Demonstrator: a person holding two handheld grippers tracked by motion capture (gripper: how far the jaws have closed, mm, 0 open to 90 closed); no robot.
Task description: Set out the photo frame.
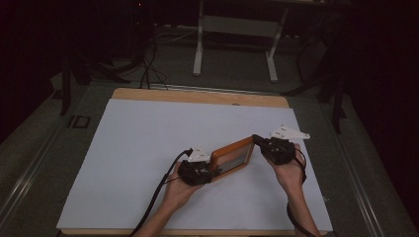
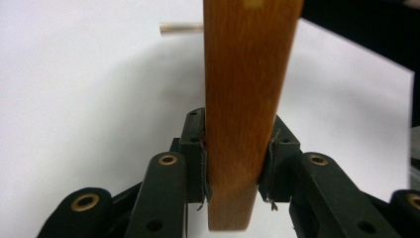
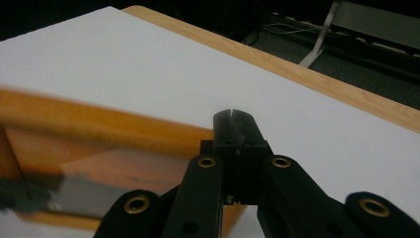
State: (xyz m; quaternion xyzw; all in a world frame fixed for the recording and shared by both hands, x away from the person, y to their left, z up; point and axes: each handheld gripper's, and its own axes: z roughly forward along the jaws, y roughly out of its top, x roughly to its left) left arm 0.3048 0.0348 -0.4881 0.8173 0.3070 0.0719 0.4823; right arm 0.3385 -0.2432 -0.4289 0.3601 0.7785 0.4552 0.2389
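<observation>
A wooden picture frame sits at the middle of the scene, tilted up off the white tabletop and held between both grippers. The left gripper has the frame's near-left end; in the left gripper view its jaws are clamped on a wooden bar of the frame, a pad pressed flat on each side and the bar's cut end sticking out just past the pads. A short metal pin juts sideways from that bar farther along it. The right gripper is at the frame's far-right corner, the hand behind it; in the right gripper view its jaws are drawn fully together, tips meeting, with the frame's orange wood lying to one side of and under them. Whether a thin edge of the frame is pinched between those jaws cannot be told there. The frame's glass pane shows darker inside the wooden border. The frame lies toward the near-right part of the tabletop, whose wooden edge shows along the far side, beyond the frame. Behind that edge stand the pale legs of a stand on the dark floor.
</observation>
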